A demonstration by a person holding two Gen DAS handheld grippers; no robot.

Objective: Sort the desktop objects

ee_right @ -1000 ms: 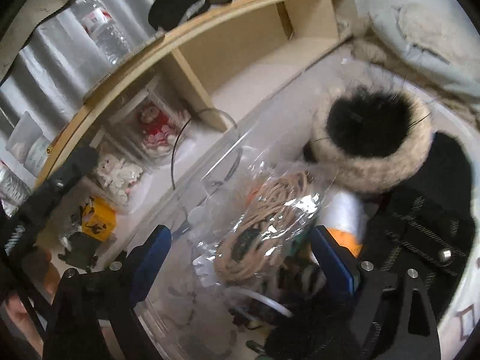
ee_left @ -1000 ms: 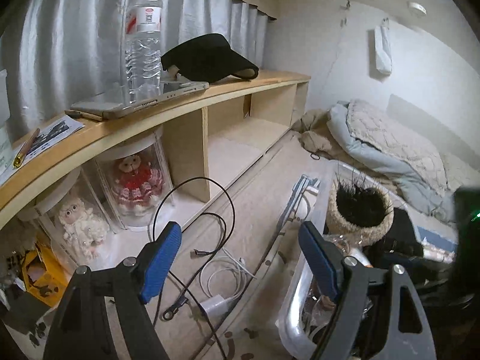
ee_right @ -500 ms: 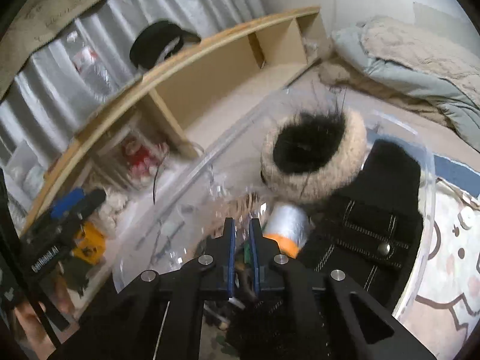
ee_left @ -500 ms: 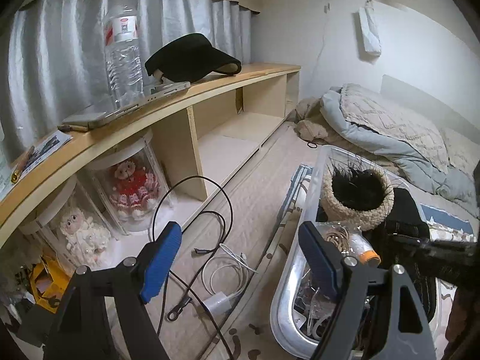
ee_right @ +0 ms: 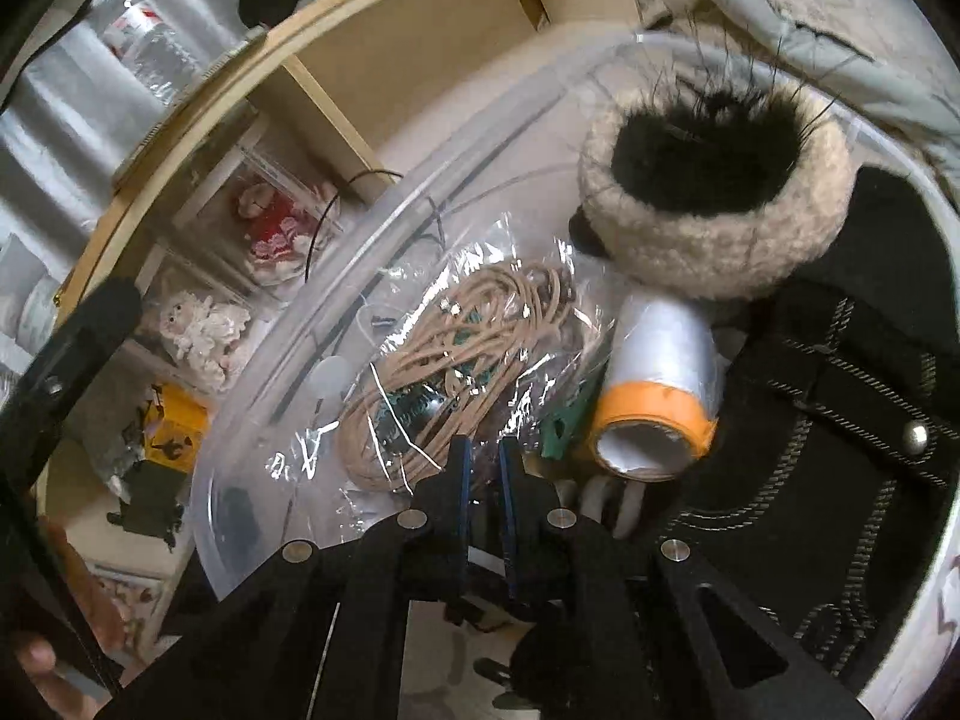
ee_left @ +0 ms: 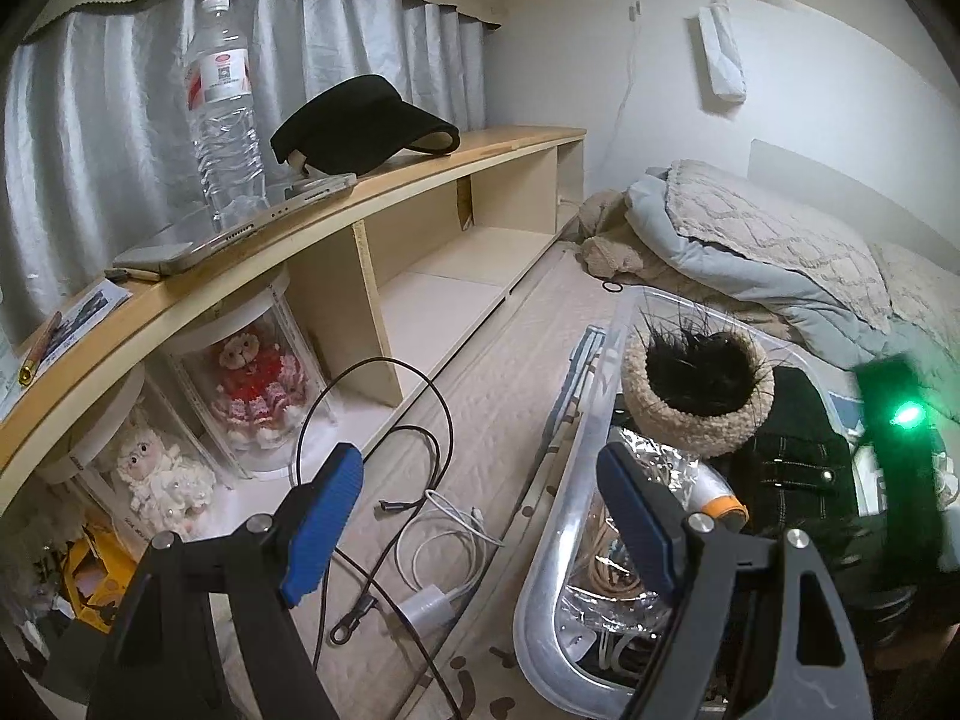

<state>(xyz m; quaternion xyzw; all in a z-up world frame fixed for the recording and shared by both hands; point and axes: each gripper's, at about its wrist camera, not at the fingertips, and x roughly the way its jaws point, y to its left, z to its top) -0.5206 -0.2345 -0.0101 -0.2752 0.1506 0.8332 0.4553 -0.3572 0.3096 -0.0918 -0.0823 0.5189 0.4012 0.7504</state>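
A clear plastic bin (ee_left: 558, 546) (ee_right: 360, 252) holds a clear bag of beige cord (ee_right: 468, 348), a silver tape roll with an orange rim (ee_right: 660, 384), a beige fleece hat with black fur (ee_right: 714, 180) (ee_left: 696, 384) and a black garment (ee_right: 840, 420). My right gripper (ee_right: 483, 462) reaches down into the bin, shut, its blue pads pinching the near edge of the cord bag. My left gripper (ee_left: 477, 468) hangs open over loose black and white cables (ee_left: 432, 528) left of the bin, nothing between its fingers.
A wooden shelf (ee_left: 420, 180) runs along the left, carrying a water bottle (ee_left: 225, 102), a black visor (ee_left: 366, 120) and a tablet (ee_left: 240, 234). Dolls in clear cases (ee_left: 252, 384) stand under it. Bedding (ee_left: 750, 252) lies beyond the bin.
The right gripper's jaws went from wide open around the cord bag to shut, and it has come back down close to the bag. The left view shifted a little toward the bin.
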